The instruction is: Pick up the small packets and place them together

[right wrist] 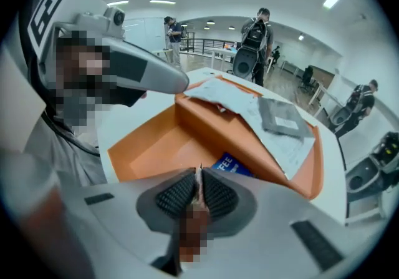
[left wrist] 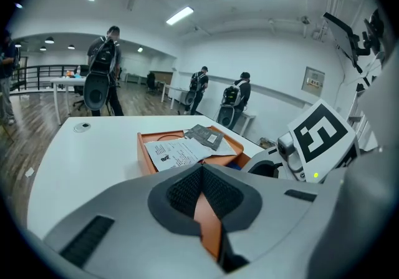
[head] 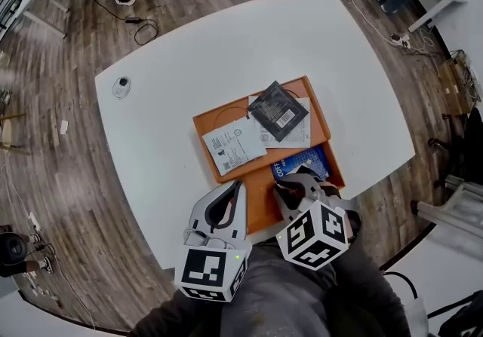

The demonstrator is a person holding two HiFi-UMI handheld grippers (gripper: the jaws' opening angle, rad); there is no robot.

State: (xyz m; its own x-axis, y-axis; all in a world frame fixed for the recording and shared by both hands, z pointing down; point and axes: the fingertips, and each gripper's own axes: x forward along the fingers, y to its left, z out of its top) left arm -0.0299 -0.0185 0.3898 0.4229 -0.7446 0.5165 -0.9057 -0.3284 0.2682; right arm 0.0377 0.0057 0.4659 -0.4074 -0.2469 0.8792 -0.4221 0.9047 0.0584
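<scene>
An orange tray (head: 260, 211) lies on the white table (head: 166, 102). In it are a white packet (head: 232, 145), a black packet (head: 278, 110) on another white one, and a blue packet (head: 302, 162). My right gripper (head: 281, 186) hangs over the tray's near end, beside the blue packet (right wrist: 232, 165). Its jaws are shut on a thin small packet, seen edge-on between the pads in the right gripper view (right wrist: 199, 175). My left gripper (head: 239, 185) is at the tray's near left corner, tips together and nothing held (left wrist: 201, 168); orange tray shows through behind the pads.
A small round object (head: 121, 87) sits at the table's far left. The table's near edge runs just under both grippers. Several people with backpacks (left wrist: 103, 78) stand beyond the table, and cables and chairs are on the wooden floor.
</scene>
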